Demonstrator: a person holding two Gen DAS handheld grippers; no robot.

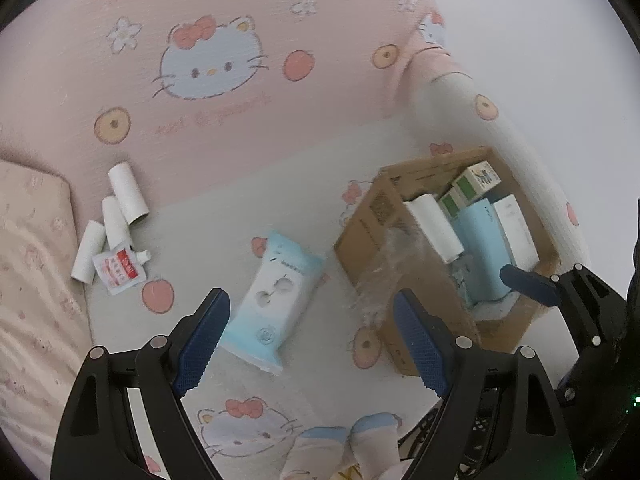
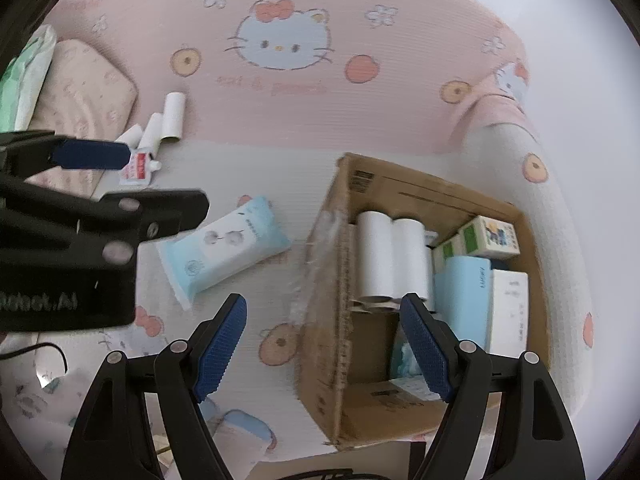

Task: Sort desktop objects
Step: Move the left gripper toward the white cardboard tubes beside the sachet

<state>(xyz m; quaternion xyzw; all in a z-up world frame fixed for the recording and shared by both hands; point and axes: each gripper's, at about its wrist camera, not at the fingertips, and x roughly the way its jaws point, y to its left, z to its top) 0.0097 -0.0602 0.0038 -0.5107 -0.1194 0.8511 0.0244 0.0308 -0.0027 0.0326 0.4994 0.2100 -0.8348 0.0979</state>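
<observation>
Left gripper (image 1: 310, 344): jaws wide, nothing between them, above the wet-wipes pack (image 1: 274, 300) lying flat on the pink mat (image 1: 240, 216). Right gripper (image 2: 324, 346): jaws wide, nothing held, over the near wall of the cardboard box (image 2: 332, 280). Box, at 3 o'clock of the pack: white rolls (image 2: 390, 260), cartons, blue pack. Mat, 10 o'clock of the pack: three paper tubes (image 1: 114, 216), one red-labelled spout pouch (image 1: 120, 268) just beside them

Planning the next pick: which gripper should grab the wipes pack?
Left, probably. The left gripper is open, with the wipes pack lying between its fingers; the right gripper is over the box edge.
</observation>
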